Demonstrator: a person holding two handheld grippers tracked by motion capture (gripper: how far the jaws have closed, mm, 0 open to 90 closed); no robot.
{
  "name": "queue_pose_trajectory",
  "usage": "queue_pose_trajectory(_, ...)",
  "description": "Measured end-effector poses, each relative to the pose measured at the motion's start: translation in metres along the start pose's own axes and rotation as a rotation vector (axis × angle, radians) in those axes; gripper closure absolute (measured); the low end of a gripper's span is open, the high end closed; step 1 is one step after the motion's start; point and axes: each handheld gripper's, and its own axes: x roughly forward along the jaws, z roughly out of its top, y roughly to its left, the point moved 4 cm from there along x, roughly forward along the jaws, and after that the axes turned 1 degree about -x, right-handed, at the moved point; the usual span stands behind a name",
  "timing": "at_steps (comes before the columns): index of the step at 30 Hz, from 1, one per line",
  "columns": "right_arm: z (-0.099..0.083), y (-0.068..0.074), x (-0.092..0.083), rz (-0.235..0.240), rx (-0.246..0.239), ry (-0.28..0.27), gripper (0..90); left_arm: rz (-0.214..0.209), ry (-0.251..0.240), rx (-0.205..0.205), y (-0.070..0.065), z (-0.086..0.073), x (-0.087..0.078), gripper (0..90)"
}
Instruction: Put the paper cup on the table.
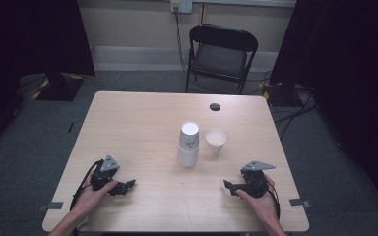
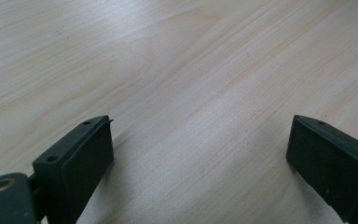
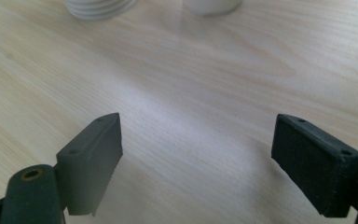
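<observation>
Overhead, I see a pale wood-grain worktop (image 1: 142, 123) on grey carpet, with black curtains at both sides of the room and a light wall behind. A black folding chair (image 1: 221, 56) stands past the far edge, under a wall socket (image 1: 181, 5) with a cable hanging from it. A small dark round spot (image 1: 215, 106) sits near the far edge of the worktop.

Near the middle stands a stack of paper cups (image 1: 188, 144), upside down, and just to its right a single paper cup (image 1: 215, 140), mouth up — the two close but apart. My left gripper (image 1: 128, 185) rests on the near left of the worktop, my right gripper (image 1: 228, 186) on the near right, both well short of the cups. Each pair of jaws stands wide apart with bare wood between them — nothing blocks the way to the cups.
</observation>
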Motion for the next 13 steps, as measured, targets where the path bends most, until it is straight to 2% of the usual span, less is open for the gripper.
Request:
queue_pose_trajectory(6, -0.0087, 0.0013, 0.0040, -0.045, -0.006, -0.004, 13.8, 0.004, 0.006, -0.001, 0.0006, 0.0001, 0.0005, 5.5)
queue_pose_trajectory(8, -0.0106, 0.0061, 0.0059, -0.081, -0.039, -0.010, 13.4, 0.004, 0.006, 0.000, 0.0007, 0.0001, 0.0004, 5.4)
queue_pose_trajectory(13, -0.0106, 0.0079, 0.0062, -0.087, -0.030, -0.010, 13.3, 0.005, 0.008, 0.003, 0.0009, 0.0001, 0.0002, 5.4)
